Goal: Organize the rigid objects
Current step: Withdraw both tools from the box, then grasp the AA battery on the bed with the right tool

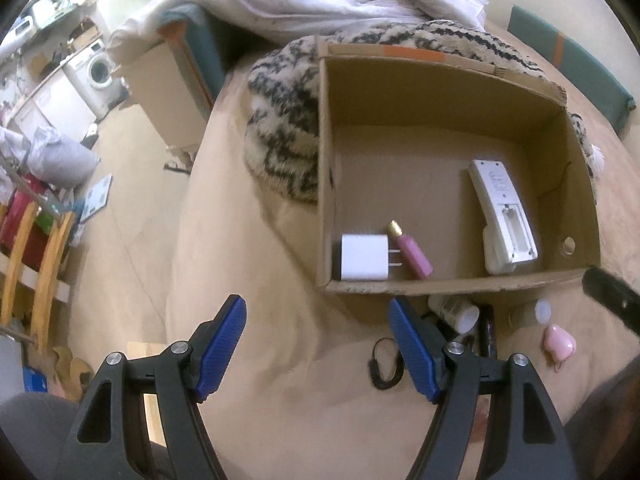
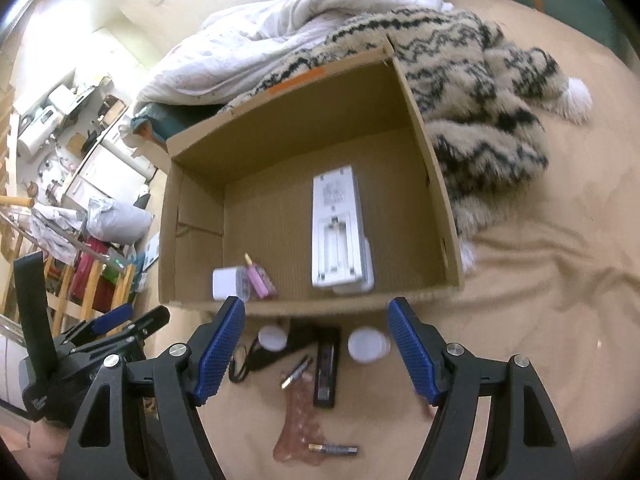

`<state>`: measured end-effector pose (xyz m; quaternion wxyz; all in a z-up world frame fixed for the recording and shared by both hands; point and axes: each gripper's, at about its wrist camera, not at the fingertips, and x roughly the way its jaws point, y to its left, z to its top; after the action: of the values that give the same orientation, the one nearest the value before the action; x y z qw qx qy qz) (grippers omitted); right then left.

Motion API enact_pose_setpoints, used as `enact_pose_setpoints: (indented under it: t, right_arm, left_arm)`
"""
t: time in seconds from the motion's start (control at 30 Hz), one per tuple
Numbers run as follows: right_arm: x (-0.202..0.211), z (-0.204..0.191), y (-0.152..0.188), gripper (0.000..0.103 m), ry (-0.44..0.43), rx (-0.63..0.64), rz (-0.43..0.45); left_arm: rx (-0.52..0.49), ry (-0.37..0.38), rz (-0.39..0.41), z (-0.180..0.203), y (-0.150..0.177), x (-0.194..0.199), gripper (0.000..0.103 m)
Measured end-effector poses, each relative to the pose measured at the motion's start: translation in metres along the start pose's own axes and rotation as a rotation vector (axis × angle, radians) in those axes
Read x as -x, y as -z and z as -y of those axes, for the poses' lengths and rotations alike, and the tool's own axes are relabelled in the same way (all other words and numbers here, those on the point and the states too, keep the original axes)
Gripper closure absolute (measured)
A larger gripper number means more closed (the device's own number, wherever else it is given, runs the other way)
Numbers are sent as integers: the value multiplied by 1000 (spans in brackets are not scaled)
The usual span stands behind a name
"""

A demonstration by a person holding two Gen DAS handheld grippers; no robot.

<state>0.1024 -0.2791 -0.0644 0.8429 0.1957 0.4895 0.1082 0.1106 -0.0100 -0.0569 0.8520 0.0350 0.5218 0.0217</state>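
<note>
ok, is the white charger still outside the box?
No. The white charger lies inside the cardboard box, in its near corner beside the pink tube.

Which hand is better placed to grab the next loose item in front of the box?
Probably the right gripper: open, with the black bar and battery between its fingers. The left gripper sits off beside them.

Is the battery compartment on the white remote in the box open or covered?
Open. The remote lies back-up in the cardboard box, its empty battery slots exposed with no cover over them.
</note>
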Motion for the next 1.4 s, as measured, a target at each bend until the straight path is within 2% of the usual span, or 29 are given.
enact_pose_setpoints:
  t: [0.23,0.5,0.67,0.8,0.9,1.0,1.07,1.3,1.4]
  right_arm:
    - [-8,5,22,25,29,-41,-63]
    - [-25,23,56,25,-2,-203,-190]
    - [-51,4,77,25,82,-120,-319]
    - [-71,-5,96,25,99,-98,-410]
    - [-72,-9,98,28,125,-67,-405]
    - [-71,-11,100,41,126,-57,-397]
    - [-70,-13,98,57,107,-53,-396]
    - [-64,-16,97,58,100,-36,-362]
    - [-46,-14,89,58,73,-37,-296]
  left_arm:
    - [25,-3,-23,-6,5,-2,32]
    - [64,16,-39,-11,6,-4,32]
    - [102,36,-71,-19,6,-8,32]
    - [128,53,-87,-24,6,-10,32]
    - [135,60,-90,-25,7,-10,32]
    - [135,64,-93,-25,7,-10,32]
    - [136,66,-94,-25,7,-10,32]
    - [121,58,-96,-22,9,-11,32]
    - [109,53,-99,-18,12,-12,32]
